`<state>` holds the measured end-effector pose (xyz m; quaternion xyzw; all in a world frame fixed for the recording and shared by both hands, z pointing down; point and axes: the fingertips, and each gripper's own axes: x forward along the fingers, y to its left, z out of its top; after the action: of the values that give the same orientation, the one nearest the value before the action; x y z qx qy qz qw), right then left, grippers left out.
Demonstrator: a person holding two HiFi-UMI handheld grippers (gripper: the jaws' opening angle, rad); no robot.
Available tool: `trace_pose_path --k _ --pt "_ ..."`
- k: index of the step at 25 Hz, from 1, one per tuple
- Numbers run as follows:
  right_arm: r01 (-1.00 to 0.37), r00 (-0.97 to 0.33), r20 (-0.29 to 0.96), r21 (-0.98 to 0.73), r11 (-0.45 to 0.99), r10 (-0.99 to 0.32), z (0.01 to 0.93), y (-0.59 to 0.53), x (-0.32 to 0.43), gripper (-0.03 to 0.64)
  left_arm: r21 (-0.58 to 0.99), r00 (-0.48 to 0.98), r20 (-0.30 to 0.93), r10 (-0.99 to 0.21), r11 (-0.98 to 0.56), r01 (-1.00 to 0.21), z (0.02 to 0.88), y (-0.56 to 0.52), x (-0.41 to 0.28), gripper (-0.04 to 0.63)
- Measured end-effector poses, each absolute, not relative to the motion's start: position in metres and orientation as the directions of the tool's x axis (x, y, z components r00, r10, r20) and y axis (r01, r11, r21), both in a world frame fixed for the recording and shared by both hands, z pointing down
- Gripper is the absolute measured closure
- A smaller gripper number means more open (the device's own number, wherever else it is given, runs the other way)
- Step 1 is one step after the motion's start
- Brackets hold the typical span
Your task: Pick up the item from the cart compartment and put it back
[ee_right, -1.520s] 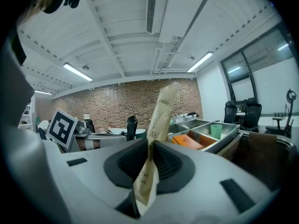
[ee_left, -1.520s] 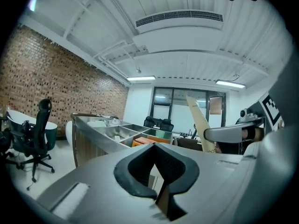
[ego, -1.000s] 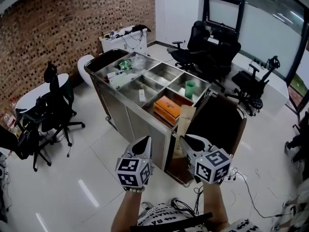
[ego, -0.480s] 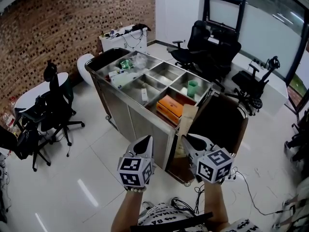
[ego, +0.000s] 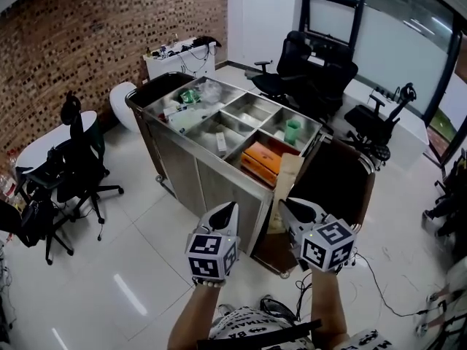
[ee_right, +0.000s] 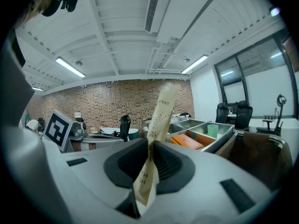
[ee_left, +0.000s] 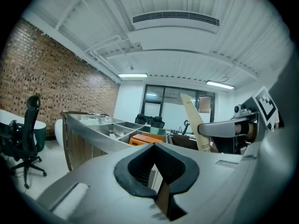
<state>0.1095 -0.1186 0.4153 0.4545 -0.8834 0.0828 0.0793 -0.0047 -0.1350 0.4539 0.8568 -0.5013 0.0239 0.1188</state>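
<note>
Both forearms (ego: 191, 316) are held fwd, side by side, above the floor. Left gripper (ego: 228, 210): jaws are pressed together, nothing held. Right gripper (ego: 286, 205): jaws are clenched on a long flat beige paper packet (ee_right: 161, 115), kept upright, just short of the compartmented stainless-steel cart (ego: 191, 154). An orange box (ego: 261, 160) is seen in its near compartment.

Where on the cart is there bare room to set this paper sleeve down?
The middle rear compartment, between the cluttered left bin and the green cup, looks bare. The one before it holds just one small white item. The orange box nearly fills its compartment.
</note>
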Motion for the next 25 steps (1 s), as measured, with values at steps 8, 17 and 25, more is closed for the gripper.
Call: trace_pose_path --k 8,17,25 --pt "-0.841 -0.532 0.226 -0.024 0.541 -0.816 0.406 -0.121 0.100 0.560 0.191 0.529 0.159 -0.833 -0.500 -0.845 0.455 -0.136 -0.016 0.594" --pt "-0.843 -0.527 0.211 -0.010 0.538 -0.823 0.383 -0.157 0.098 0.560 0.174 0.546 0.148 -0.825 -0.521 -0.835 0.439 -0.162 -0.014 0.594" --pt "-0.857 -0.498 0.204 0.034 0.515 -0.843 0.344 -0.243 0.103 0.560 0.142 0.526 0.121 -0.842 -0.510 -0.848 0.412 -0.219 -0.016 0.594"
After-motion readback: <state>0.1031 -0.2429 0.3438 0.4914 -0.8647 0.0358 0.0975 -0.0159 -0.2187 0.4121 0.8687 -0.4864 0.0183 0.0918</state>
